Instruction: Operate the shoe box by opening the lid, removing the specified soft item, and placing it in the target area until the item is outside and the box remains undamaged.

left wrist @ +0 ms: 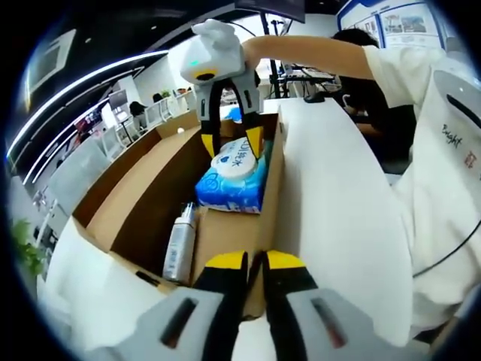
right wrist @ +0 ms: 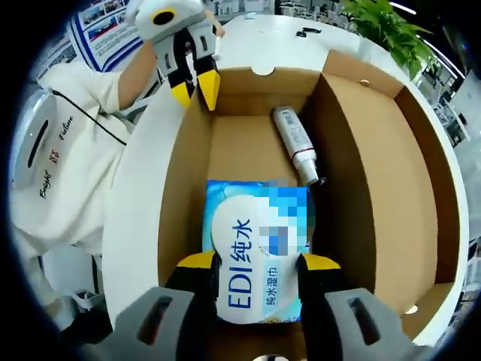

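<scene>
A brown cardboard shoe box [right wrist: 188, 188] stands with its lid [right wrist: 409, 150] folded back flat beside it. Inside lies a blue and white pack of wet wipes [right wrist: 255, 218], and my right gripper [right wrist: 259, 267] is shut on it, one jaw on each long side. In the left gripper view the pack [left wrist: 233, 188] tilts up at the end held by the right gripper [left wrist: 231, 143]. My left gripper [left wrist: 254, 263] is shut on the box's side wall [left wrist: 272, 188] at its top edge; the right gripper view shows the left gripper [right wrist: 195, 90] at the box's far corner.
A silver spray bottle [right wrist: 295, 143] lies in the box beyond the pack, beside the wall next to the lid. The box rests on a white table [right wrist: 301, 37]. A person in a white shirt [left wrist: 443, 188] stands close by. A green plant [right wrist: 383, 26] is past the table.
</scene>
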Demonstrator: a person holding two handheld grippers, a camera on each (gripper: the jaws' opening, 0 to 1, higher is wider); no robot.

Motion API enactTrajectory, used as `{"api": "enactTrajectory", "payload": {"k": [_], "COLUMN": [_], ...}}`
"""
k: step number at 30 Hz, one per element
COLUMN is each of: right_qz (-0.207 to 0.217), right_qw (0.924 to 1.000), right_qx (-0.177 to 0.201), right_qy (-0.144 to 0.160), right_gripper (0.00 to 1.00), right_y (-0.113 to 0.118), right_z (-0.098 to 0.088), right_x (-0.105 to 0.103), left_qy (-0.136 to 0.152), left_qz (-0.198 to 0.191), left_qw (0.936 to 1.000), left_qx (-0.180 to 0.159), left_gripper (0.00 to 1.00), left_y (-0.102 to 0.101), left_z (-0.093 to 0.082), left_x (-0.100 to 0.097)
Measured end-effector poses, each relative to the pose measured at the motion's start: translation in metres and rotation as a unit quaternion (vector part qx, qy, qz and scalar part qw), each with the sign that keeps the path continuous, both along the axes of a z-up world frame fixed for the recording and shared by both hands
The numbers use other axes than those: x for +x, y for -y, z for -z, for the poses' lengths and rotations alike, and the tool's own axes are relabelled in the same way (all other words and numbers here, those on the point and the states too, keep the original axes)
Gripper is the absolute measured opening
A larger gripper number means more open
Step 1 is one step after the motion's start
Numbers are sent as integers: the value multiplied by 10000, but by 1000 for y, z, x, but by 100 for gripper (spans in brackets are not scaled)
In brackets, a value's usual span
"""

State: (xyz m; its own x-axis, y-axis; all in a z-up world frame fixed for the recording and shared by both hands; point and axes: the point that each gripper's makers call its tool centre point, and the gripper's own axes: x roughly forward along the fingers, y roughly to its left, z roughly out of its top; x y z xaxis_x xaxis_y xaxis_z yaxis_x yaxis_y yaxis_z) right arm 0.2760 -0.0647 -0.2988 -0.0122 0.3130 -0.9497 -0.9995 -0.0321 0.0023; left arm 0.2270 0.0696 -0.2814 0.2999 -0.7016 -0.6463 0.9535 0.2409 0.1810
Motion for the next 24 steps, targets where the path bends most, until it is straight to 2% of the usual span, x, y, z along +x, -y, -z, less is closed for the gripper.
{"api": "enactTrajectory", "payload": {"k": [12,19,21,24], "right_qz": [-17,182,486,505], "right_qw": [9999,9994,9972,9953], "right_qx": [-95,-101,-190,-191], "right_qy": [27,-268,-538,-799], "right_gripper": [46,48,49,51], "right_y": [3,4,8,7], "right_z": [1,3,3,9], "right_x": [0,9,6,6], "left_qy": [22,12,13,11], "left_qz": [-13,-33,-25,-28], "left_qw": [10000,10000,10000,10000], "left_qx": [-5,10,1,10], "left_gripper": [8,8,8,8], "left_y": [0,0,0,0], "left_z": [0,0,0,0], "left_x": [-1,0,0,0]}}
